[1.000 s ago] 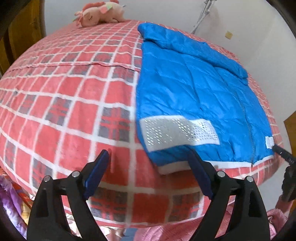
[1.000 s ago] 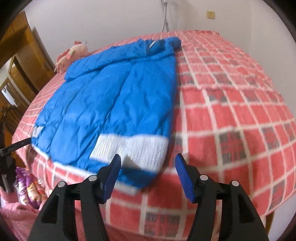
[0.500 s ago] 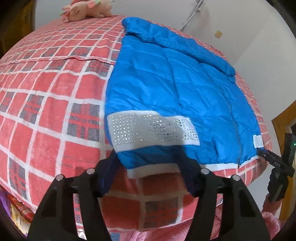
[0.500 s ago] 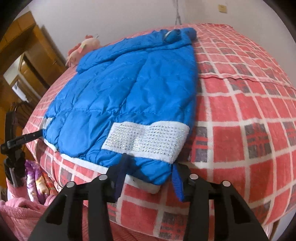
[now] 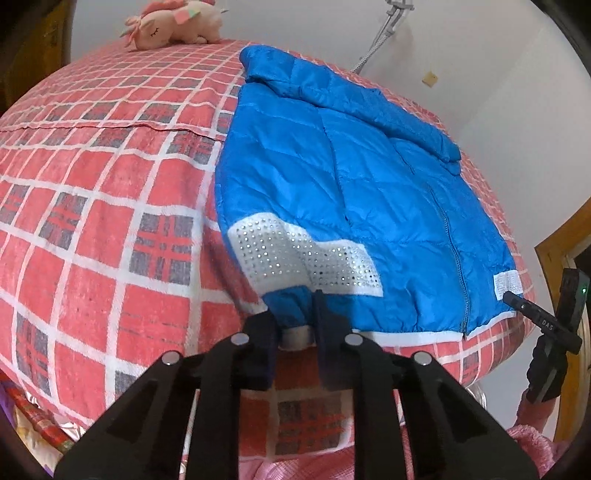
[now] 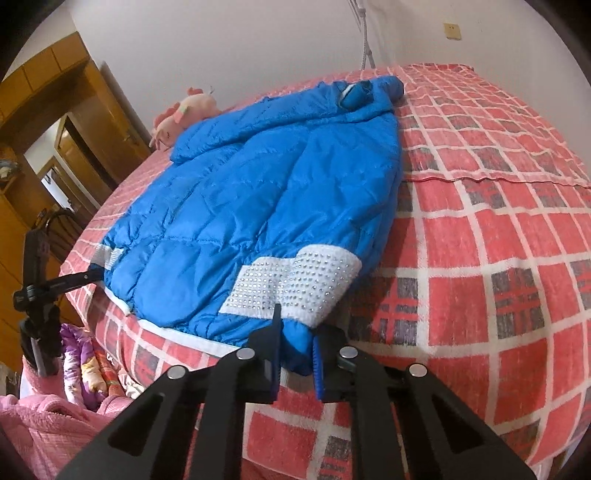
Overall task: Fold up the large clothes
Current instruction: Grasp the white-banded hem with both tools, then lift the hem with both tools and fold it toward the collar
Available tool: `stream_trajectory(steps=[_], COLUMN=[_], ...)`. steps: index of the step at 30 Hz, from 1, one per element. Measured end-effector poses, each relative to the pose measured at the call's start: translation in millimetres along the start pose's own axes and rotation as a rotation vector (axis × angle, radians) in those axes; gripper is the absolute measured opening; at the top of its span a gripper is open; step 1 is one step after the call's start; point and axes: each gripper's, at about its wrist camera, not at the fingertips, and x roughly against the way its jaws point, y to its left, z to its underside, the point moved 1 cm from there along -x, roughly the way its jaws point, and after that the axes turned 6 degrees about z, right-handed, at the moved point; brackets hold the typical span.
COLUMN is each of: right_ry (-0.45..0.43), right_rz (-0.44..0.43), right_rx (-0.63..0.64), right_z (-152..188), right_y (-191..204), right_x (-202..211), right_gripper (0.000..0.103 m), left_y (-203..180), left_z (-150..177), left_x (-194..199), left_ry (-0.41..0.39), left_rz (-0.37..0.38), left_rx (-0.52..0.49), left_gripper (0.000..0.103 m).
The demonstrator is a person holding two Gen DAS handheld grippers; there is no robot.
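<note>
On jacket (image 5: 354, 206) hem, both tongs clamped.

Blue quilted puffer jacket (image 5: 354, 206), white studded cuff bands: I see it spread flat, zipped, mid-frame on the red plaid bed, collar toward the top.

Jacket (image 5: 351, 206) lies flat on bed (image 5: 92, 221), hem at the near edge, collar toward the far edge. Plush toy (image 5: 173, 22) on bed at far edge, beyond jacket. Left gripper (image 5: 295, 325) and right gripper (image 6: 295, 350) at the hem corners.
</note>
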Motion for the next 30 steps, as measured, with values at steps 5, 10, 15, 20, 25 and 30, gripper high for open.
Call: stream_trajectory(steps=[5, 10, 15, 20, 25, 30], right_ry=[0.004, -0.041, -0.098, -0.149, -0.210, -0.220], right_rz=[-0.020, -0.045, -0.094, -0.131, -0.151, -0.165], right_rx=[-0.023, -0.007, 0.009, 0.019, 0.036, 0.028], right_z=[3, -7, -28, -56, -105, -164], right_y=[-5, -1, 2, 4, 6, 1], right_x=[-6, 14, 37, 55, 74, 72], right_gripper=[0.012, 0.010, 0.010, 0.009, 0.009, 0.009], left_y=[10, -2, -11, -28, -41, -49], left_z=[3, -2, -21, -49, -91, -140], left_x=[-6, 12, 35, 52, 68, 68], left_ry=[-0.013, -0.065, -0.119, -0.174, -0.255, -0.308], left_rz=[0.043, 0.069, 0.142, 0.170, 0.194, 0.196], left_rx=[0.027, 0.008, -0.006, -0.051, -0.089, -0.112], left_gripper=[0.014, 0.010, 0.008, 0.008, 0.008, 0.008])
